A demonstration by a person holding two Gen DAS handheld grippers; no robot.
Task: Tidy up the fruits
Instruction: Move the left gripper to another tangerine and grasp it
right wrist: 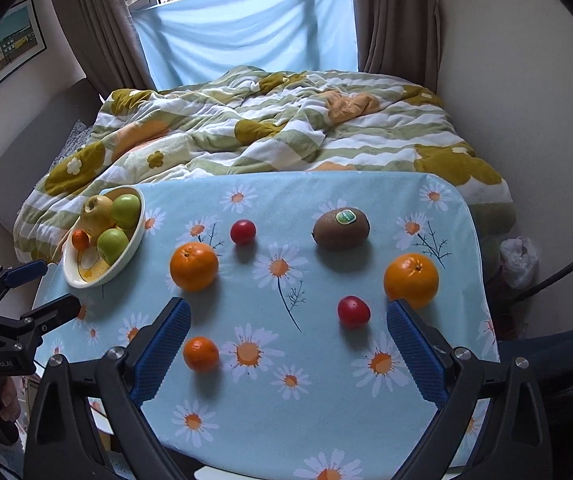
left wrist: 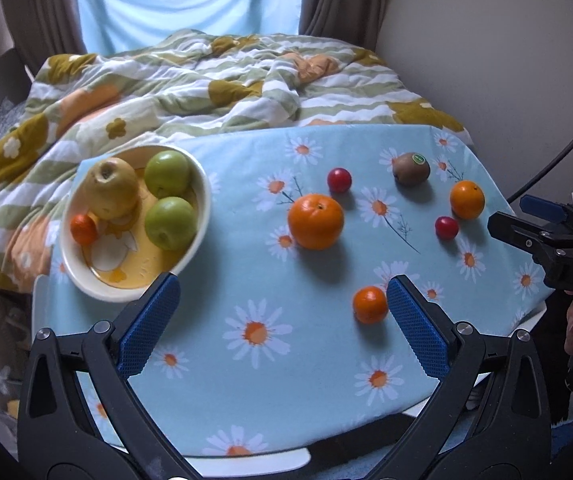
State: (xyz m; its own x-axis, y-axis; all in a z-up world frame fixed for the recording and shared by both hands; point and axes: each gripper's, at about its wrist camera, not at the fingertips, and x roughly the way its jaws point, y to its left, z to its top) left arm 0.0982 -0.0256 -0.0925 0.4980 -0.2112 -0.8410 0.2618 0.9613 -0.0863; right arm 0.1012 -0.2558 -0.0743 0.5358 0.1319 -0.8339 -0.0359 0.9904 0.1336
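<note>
A cream bowl (left wrist: 202,216) (right wrist: 136,236) at the table's left holds a yellow pear (left wrist: 110,192), two green apples (left wrist: 170,222) and a small mandarin (left wrist: 83,229). Loose on the daisy cloth lie a large orange (left wrist: 315,222) (right wrist: 194,266), a second orange (left wrist: 467,199) (right wrist: 411,280), a kiwi (left wrist: 411,169) (right wrist: 341,229), two red plums (left wrist: 339,180) (right wrist: 353,311) and a small mandarin (left wrist: 370,305) (right wrist: 201,354). My left gripper (left wrist: 284,308) is open and empty above the front of the table. My right gripper (right wrist: 288,334) is open and empty, the near plum between its fingers' line.
The small table (right wrist: 482,280) stands against a bed with a flowered quilt (right wrist: 270,128). A wall is close on the right, with a plastic bag (right wrist: 520,256) on the floor beside the table. Curtains and a window lie beyond the bed.
</note>
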